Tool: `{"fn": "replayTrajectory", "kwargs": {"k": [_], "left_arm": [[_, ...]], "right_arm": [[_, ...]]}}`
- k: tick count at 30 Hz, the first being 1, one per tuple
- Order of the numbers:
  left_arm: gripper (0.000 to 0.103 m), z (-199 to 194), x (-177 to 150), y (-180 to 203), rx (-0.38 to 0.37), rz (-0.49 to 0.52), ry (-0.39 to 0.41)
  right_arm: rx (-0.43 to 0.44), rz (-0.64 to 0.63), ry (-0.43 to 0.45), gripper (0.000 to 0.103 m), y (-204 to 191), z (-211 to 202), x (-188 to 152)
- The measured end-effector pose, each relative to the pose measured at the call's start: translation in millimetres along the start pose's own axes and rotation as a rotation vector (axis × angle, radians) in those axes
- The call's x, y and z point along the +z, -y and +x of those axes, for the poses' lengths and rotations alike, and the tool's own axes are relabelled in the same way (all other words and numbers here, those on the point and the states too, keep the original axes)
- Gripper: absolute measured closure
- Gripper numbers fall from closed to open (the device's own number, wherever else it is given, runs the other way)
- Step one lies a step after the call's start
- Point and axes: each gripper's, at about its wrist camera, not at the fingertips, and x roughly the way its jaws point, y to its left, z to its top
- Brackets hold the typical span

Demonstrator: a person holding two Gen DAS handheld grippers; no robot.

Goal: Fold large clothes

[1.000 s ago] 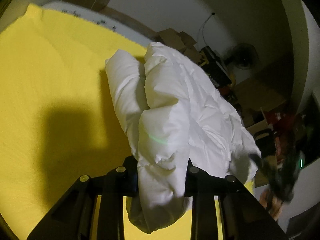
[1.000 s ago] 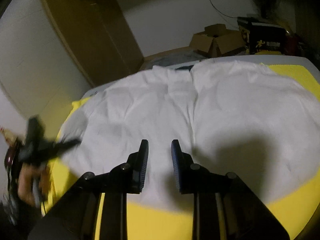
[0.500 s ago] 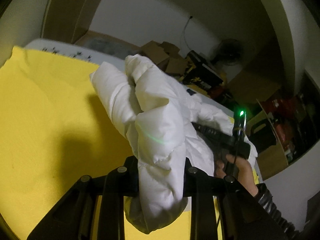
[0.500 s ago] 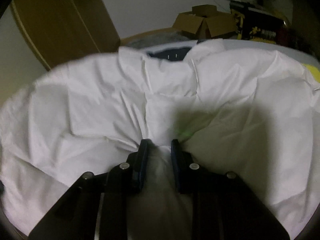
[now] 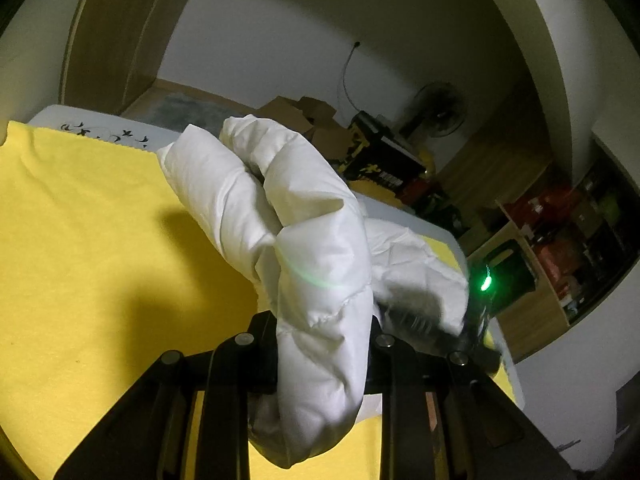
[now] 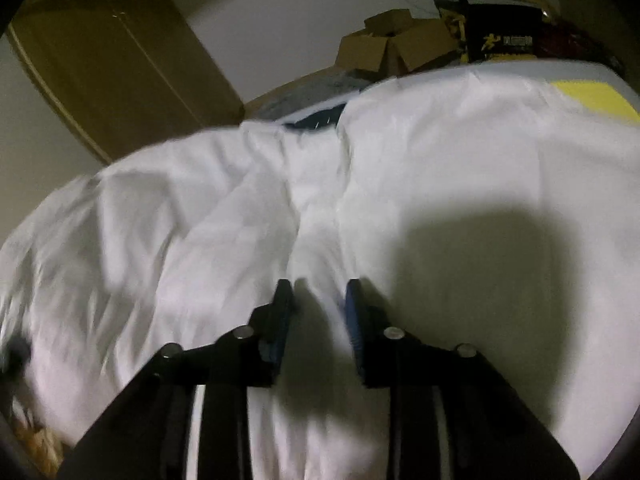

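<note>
The left claw (image 5: 322,344) pinches a thick fold of the white padded jacket (image 5: 304,248), lifting it above the yellow cloth (image 5: 88,240) on the worktop. The right claw (image 6: 318,300) is opening just over the jacket's flat white body (image 6: 460,168), its pads apart with no fabric gripped between them. Cardboard boxes (image 6: 384,46) stand far behind.

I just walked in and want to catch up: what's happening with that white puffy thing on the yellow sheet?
A person is folding a white padded jacket over a yellow sheet with two handheld grippers. The left gripper is clamped on a bunched-up part, lifted off the sheet. The right gripper is over the spread-out part, its jaws opening, with fabric between them.
</note>
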Motion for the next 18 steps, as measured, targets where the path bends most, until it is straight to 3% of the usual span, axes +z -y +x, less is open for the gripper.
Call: {"fn": "replayTrajectory", "kwargs": {"k": [2,7,9,11,14,16,18], "left_arm": [[0.081,1,3,10,-0.016,0.002,0.002],[0.081,-1,8,53,-0.03,0.039,0.021],[0.081,-3,8,70,-0.036,0.058,0.029],[0.081,-5,7,86,-0.042,0.072,0.031],[0.081,-2,5,108,-0.046,0.095,0.027],[0.081,0,4,123,-0.047,0.112,0.024],[0.081,4,-1,139,-0.043,0.122,0.022]], "right_arm": [[0.04,0.024,-0.051,0.071,4,16,-10],[-0.035,-0.189,0.009,0.07,-13,29,-16],[0.032,-0.114,-0.03,0.07,1,5,-11],[0.119,-0.013,0.039,0.058,26,-36,-7],[0.066,0.042,0.195,0.038,71,-100,-5],[0.053,0.086,0.292,0.038,105,-128,-6],[0.048,0.175,0.295,0.04,138,-122,8]]}}
